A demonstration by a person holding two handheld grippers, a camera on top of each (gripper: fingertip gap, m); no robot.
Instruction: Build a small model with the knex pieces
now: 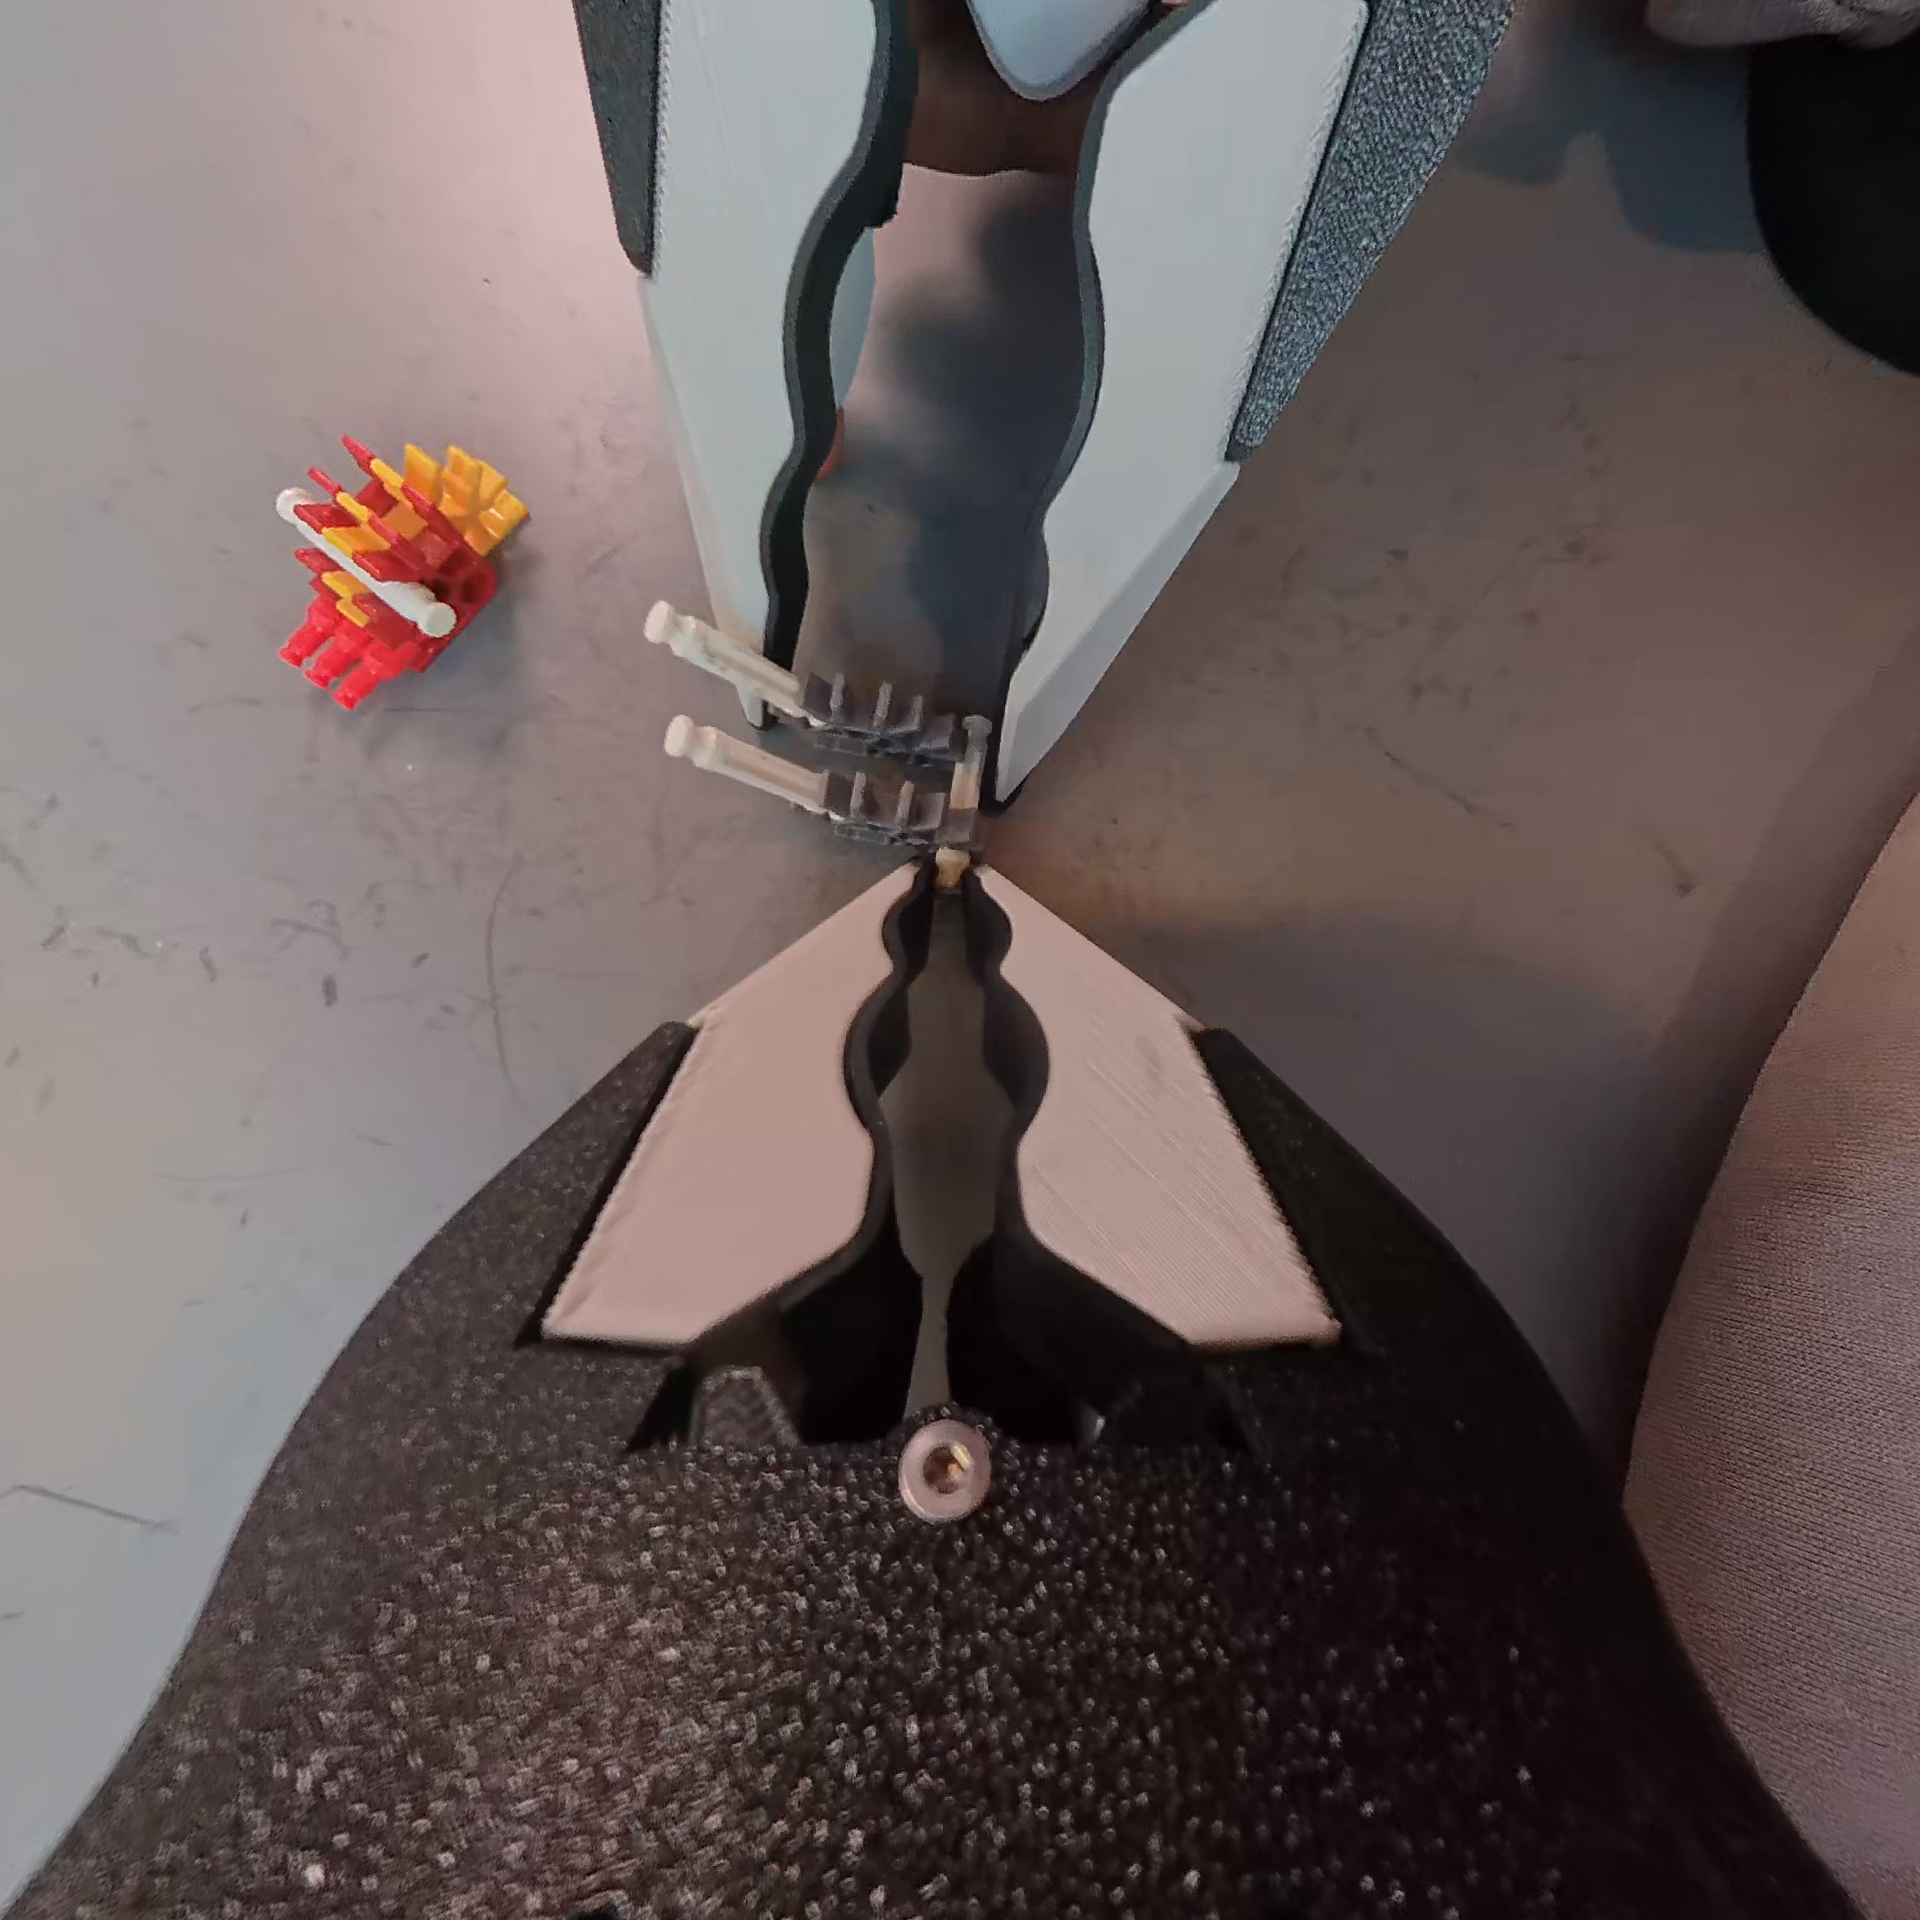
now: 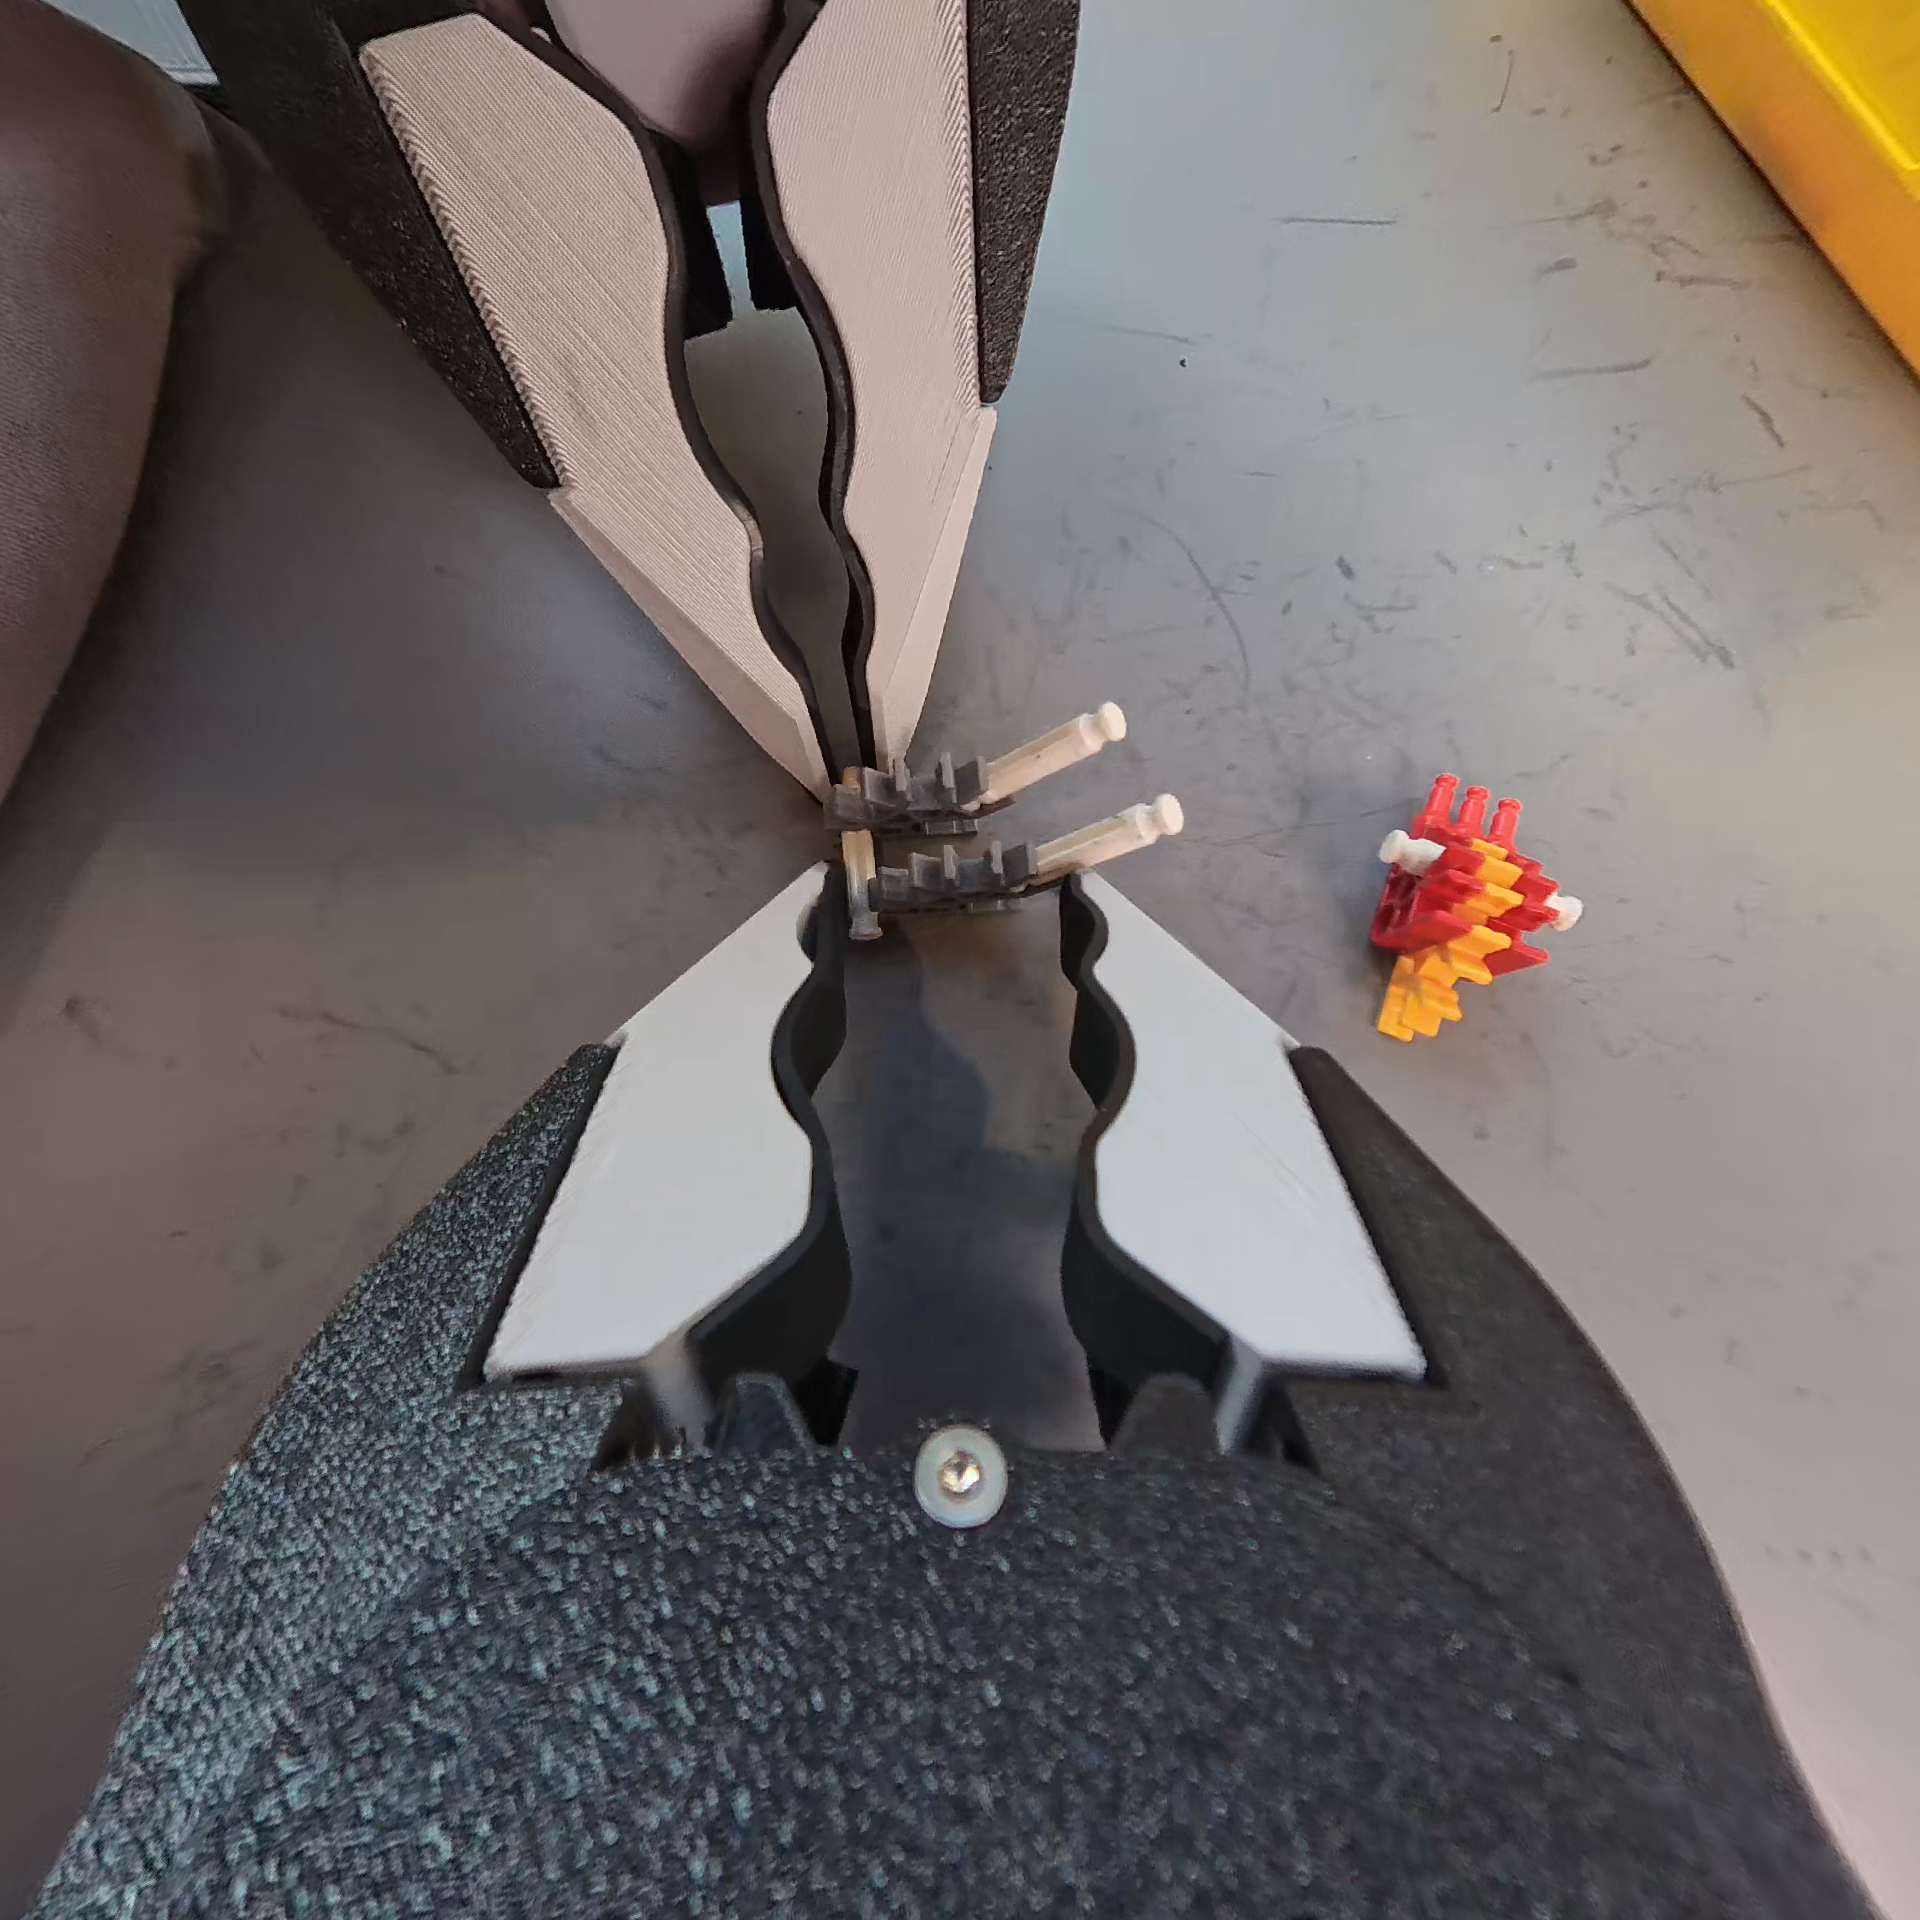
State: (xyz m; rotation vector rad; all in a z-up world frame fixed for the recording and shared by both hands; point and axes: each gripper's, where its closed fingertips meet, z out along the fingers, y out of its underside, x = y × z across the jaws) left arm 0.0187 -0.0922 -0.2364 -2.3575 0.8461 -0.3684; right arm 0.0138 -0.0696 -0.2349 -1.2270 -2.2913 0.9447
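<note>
A small assembly of two grey comb-shaped pieces (image 1: 883, 748) joined by white pins sits between both grippers just above the grey table. Two long white pins (image 1: 717, 655) stick out of it sideways. My left gripper (image 1: 945, 878) is shut, its tips pinching the short white cross pin at the assembly's end; it comes in from the top in the right wrist view (image 2: 862, 753). My right gripper (image 2: 945, 888) spans the near grey piece (image 2: 951, 883) lengthwise, with a fingertip at each end. It comes in from the top in the left wrist view (image 1: 888, 758).
A red, orange and yellow brick cluster (image 1: 400, 571) with a white pin through it lies on the table, also seen in the right wrist view (image 2: 1455, 914). A yellow bin (image 2: 1829, 135) stands at the far right. Brown fabric (image 1: 1787, 1351) borders the table edge.
</note>
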